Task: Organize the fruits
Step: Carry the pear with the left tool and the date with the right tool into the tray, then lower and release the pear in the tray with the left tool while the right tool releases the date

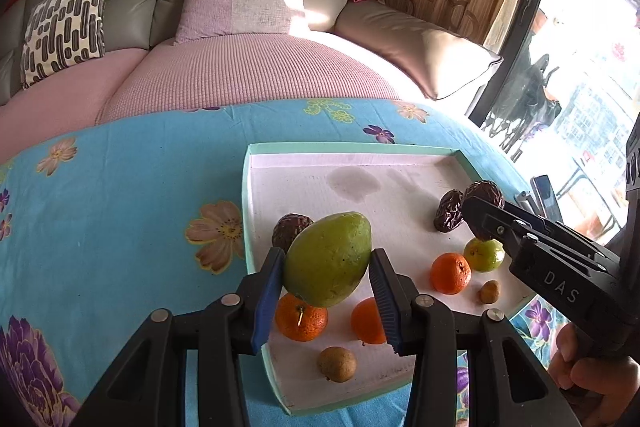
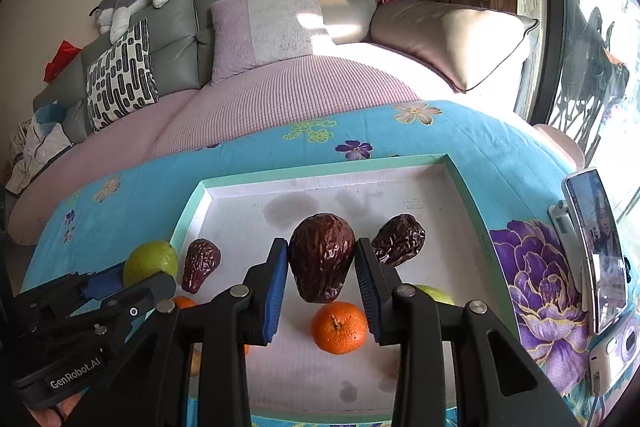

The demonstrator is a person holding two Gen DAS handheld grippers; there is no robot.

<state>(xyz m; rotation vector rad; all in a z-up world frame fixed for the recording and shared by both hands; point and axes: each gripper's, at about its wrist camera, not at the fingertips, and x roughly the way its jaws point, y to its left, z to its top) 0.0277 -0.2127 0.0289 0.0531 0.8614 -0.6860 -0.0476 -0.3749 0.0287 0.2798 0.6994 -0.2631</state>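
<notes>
Green oval mango (image 1: 329, 259) sits clamped in my left gripper (image 1: 326, 291), lower centre; my right gripper (image 2: 321, 281) pinches a wrinkled brown date (image 2: 322, 257), both lifted above the white tray (image 2: 460, 183) for sorting.

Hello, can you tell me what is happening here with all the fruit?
A person is sorting fruit in a shallow white tray on a flowered blue cloth, holding one pair of tongs in each hand. The left tongs grip a green mango lifted above the tray. The right tongs grip a wrinkled dark brown fruit, also held up. Oranges, a small green fruit, two small brown fruits and two more wrinkled dark ones lie in the tray.
</notes>
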